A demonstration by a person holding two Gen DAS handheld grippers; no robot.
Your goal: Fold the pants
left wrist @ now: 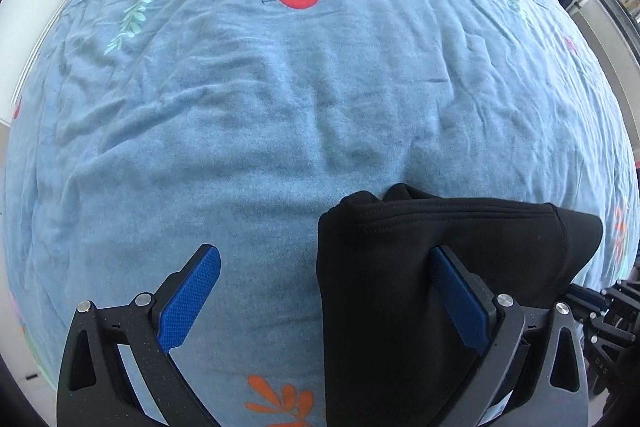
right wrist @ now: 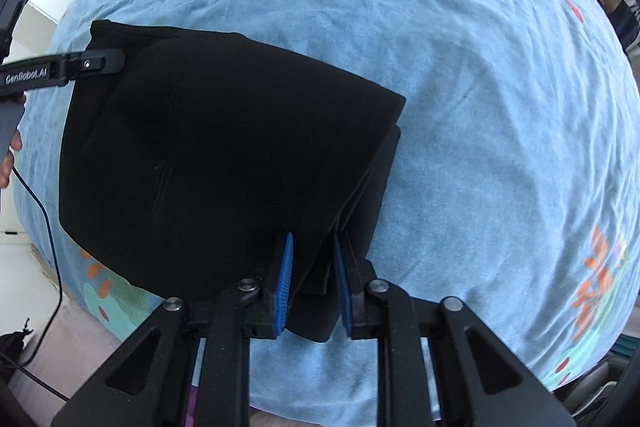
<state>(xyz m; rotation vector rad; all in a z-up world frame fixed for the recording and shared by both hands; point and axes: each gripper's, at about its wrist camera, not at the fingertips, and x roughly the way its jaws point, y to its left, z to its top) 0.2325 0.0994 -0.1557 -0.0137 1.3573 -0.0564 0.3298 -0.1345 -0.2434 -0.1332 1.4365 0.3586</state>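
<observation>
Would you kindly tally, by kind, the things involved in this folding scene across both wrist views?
Black pants: 1
Blue printed bedsheet: 1
Grippers: 2, the left gripper open with one of its fingers on the pants, the right gripper clamped on the folded edge
Total: 4

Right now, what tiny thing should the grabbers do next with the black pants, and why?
Probably let go with the right gripper. The black pants already lie in a folded stack on the blue bedsheet, the left gripper is open, one finger over the cloth, and only the right one pinches the stack's edge.
</observation>
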